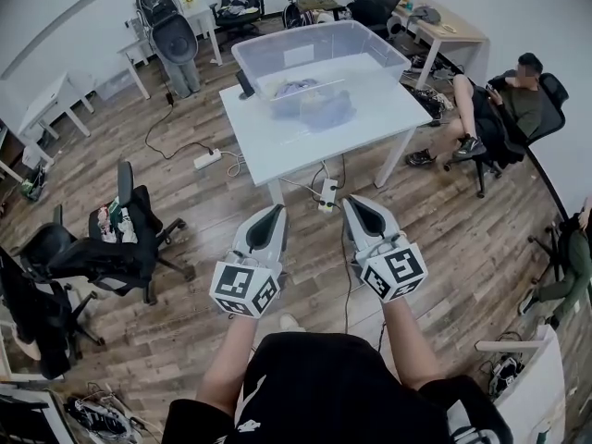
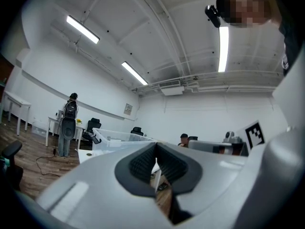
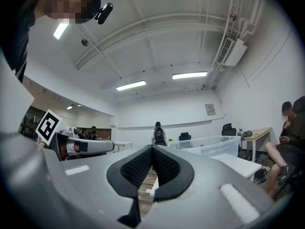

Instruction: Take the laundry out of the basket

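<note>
A clear plastic basket stands on the white table ahead of me. Bluish and pale laundry lies in a heap inside it. Both grippers are held side by side over the wooden floor, short of the table's near edge and pointing level at it. The left gripper is shut with nothing between its pads, and so is the right gripper. In the left gripper view the shut gripper frames the basket to its left. In the right gripper view the gripper has the basket to its right.
A black office chair with clutter stands to the left. A person sits at the right of the table. Power strips and cables lie on the floor near the table legs. A standing person with a backpack is by the far desks.
</note>
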`<state>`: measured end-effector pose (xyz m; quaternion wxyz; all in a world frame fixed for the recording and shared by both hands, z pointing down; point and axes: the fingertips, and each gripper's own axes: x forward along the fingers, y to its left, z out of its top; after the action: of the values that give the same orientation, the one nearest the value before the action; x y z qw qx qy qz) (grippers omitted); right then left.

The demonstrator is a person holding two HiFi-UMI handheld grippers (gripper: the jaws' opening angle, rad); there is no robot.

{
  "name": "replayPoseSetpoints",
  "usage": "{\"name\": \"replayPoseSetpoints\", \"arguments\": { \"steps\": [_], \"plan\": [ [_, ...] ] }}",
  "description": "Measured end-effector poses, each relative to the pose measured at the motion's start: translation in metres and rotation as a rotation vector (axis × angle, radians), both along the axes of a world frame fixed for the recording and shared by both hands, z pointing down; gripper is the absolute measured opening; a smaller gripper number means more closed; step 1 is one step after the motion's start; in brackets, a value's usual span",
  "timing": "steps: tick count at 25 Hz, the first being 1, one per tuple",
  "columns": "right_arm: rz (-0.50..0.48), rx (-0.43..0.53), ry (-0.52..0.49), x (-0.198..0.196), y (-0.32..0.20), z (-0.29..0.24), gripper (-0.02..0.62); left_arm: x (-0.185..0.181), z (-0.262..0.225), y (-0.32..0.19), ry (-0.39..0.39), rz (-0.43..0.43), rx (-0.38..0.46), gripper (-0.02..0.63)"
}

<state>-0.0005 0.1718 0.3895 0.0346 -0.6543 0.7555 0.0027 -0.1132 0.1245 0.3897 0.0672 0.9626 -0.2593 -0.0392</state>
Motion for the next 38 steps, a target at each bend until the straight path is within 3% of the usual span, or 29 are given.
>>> {"name": "replayPoseSetpoints", "arguments": {
  "steps": [19, 38],
  "plan": [
    [0.075, -0.040, 0.021, -0.038, -0.051, 0.005, -0.002, -0.047, 0.011, -0.064, 0.018, 0.040, -0.043, 0.008],
    [0.048, -0.039, 0.034, -0.032, -0.089, 0.006, -0.002, -0.032, 0.018, -0.094, 0.002, 0.042, -0.050, 0.008]
  ]
}}
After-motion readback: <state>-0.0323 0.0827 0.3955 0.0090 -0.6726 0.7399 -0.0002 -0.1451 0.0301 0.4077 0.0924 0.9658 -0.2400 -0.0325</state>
